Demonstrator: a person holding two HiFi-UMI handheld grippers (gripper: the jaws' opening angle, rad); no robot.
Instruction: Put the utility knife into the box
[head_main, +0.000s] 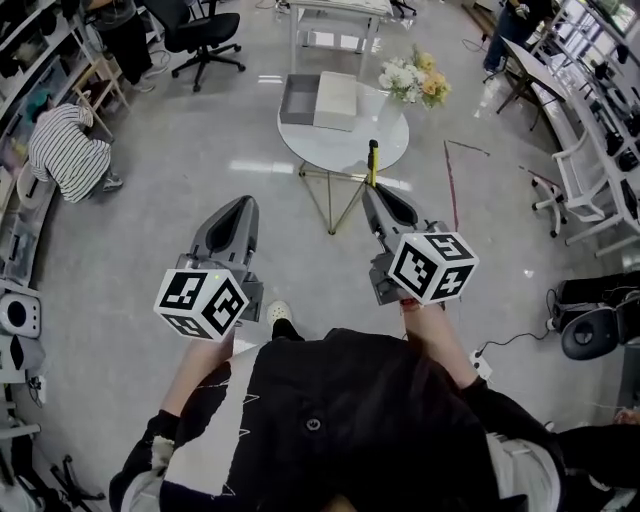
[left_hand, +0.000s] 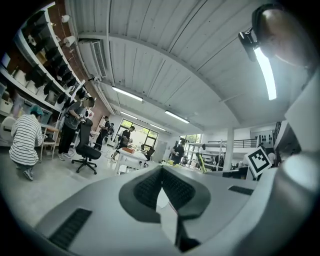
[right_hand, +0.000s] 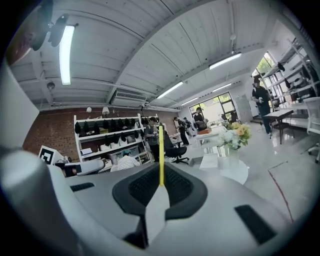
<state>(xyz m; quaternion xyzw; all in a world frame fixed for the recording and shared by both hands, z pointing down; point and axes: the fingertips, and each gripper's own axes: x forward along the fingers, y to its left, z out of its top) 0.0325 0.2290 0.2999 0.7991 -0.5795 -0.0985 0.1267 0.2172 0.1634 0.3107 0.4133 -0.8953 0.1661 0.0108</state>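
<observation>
My right gripper (head_main: 373, 192) is shut on a slim yellow utility knife (head_main: 372, 162), which sticks out past the jaw tips toward the round white table (head_main: 345, 152). In the right gripper view the utility knife (right_hand: 161, 154) rises straight up from the closed jaws. An open grey box (head_main: 298, 98) with a white lid part (head_main: 337, 100) beside it lies on the far side of the table. The knife is short of the table, in the air. My left gripper (head_main: 240, 206) hangs level with the right one, shut and empty, over bare floor.
A vase of flowers (head_main: 415, 78) stands on the table's right side. A person in a striped shirt (head_main: 65, 150) crouches at the left by shelves. A black office chair (head_main: 205, 35) is at the back left, and white chairs and desks (head_main: 590, 185) line the right.
</observation>
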